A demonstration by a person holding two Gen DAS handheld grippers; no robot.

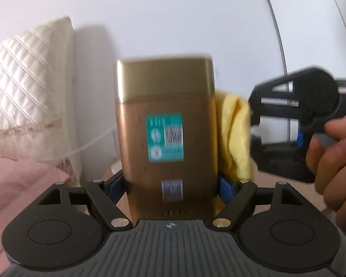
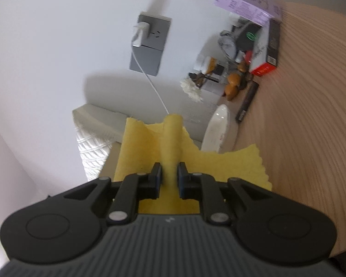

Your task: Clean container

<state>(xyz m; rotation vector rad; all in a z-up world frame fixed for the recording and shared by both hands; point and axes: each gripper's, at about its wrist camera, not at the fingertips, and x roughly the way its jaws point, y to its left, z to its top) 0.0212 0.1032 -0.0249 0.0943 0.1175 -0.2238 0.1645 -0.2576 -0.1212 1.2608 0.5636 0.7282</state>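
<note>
Our left gripper (image 1: pixel 171 190) clamps the gold container (image 1: pixel 166 136) upright above the table, right gripper (image 2: pixel 169 180) pinches the yellow cloth (image 2: pixel 173 143) against its right side, so wiping looks underway, other faces apparently left, cleanliness unclear.

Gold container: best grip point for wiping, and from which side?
Low on the body, as the left gripper holds it now: the gold container stands upright with flat parallel side walls, so the jaws clamp squarely from the label face. That probably leaves the lid and upper sides free for the yellow cloth pinched in the right gripper.
</note>
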